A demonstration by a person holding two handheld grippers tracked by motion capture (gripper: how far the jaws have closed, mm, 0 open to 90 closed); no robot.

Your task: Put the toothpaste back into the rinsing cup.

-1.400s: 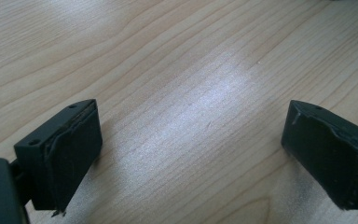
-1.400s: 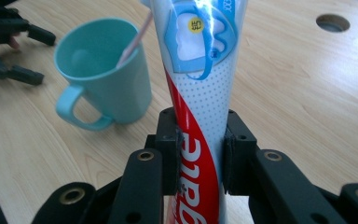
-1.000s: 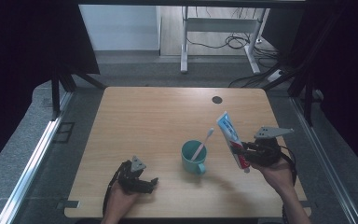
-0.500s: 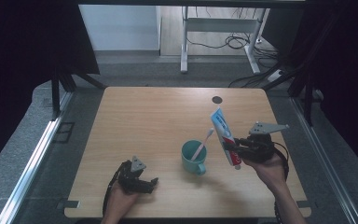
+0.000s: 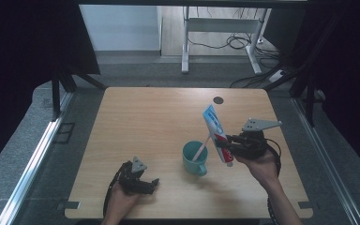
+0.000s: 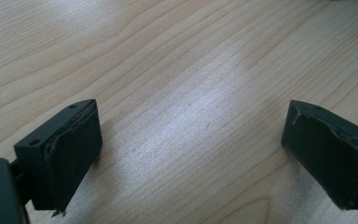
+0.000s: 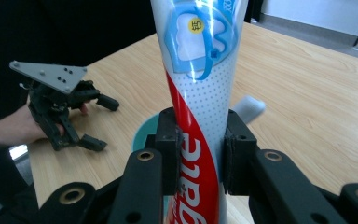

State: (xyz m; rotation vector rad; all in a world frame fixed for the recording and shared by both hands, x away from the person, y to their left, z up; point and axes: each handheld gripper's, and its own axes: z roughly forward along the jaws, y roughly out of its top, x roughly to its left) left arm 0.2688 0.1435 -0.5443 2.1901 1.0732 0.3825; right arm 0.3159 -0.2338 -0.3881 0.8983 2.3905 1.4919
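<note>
A toothbrush (image 5: 200, 150) is leaned in the teal mug (image 5: 194, 159), head poking up past the rim, near the front middle of the wooden table (image 5: 150, 122). A toothpaste tube (image 5: 216, 130) is clamped by the right gripper (image 5: 225, 149), held tilted just right of the mug. Compared to a second ago, the tube's been carried left, closer to the mug. The left gripper (image 5: 151, 184) is rested at the front edge, jaws spread wide with nothing held, same spot as before.
</note>
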